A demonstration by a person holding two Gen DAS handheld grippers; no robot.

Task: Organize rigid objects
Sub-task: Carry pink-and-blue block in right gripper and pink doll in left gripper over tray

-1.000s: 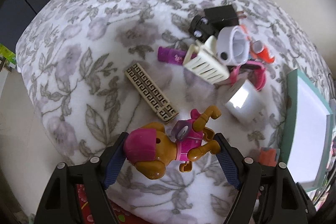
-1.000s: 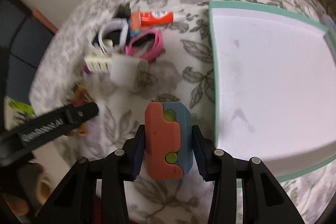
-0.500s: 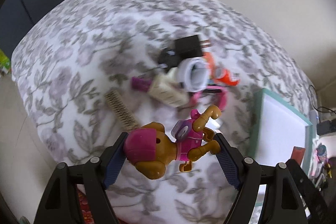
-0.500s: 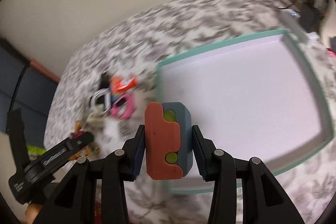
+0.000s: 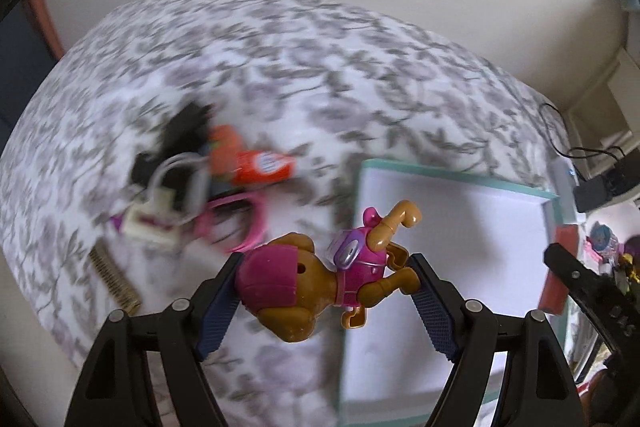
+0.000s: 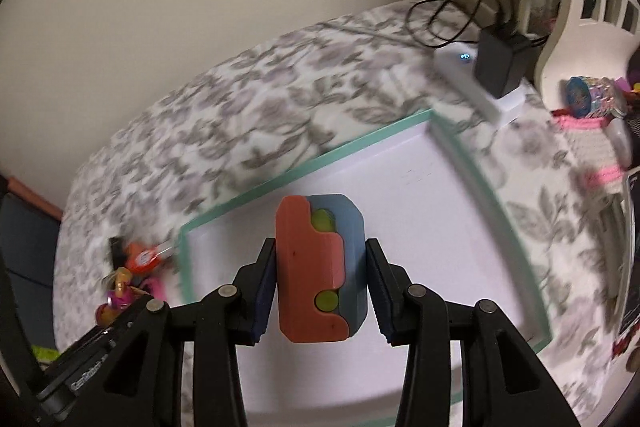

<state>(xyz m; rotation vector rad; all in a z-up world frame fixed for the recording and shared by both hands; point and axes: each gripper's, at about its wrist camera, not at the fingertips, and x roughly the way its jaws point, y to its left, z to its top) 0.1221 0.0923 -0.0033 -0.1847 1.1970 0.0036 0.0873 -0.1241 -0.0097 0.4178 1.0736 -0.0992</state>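
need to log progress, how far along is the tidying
Early. Nothing lies in the teal-rimmed tray yet. In hand: the left gripper clamps a toy dog, the right gripper clamps a red and blue block, both held above the tray. Left: the pile on the floral cover, including an orange tube, pink ring and comb.

Between the left gripper's [image 5: 326,291] blue-padded black fingers sat a brown toy dog [image 5: 320,283] in magenta cap and vest. The right gripper [image 6: 320,291], likewise black and blue, held a salmon-and-slate block [image 6: 320,267] with lime-green dots. Beyond both lay a white tray [image 6: 320,159] with a mint-green rim, on a white bedspread [image 5: 280,47] patterned with grey leaves.
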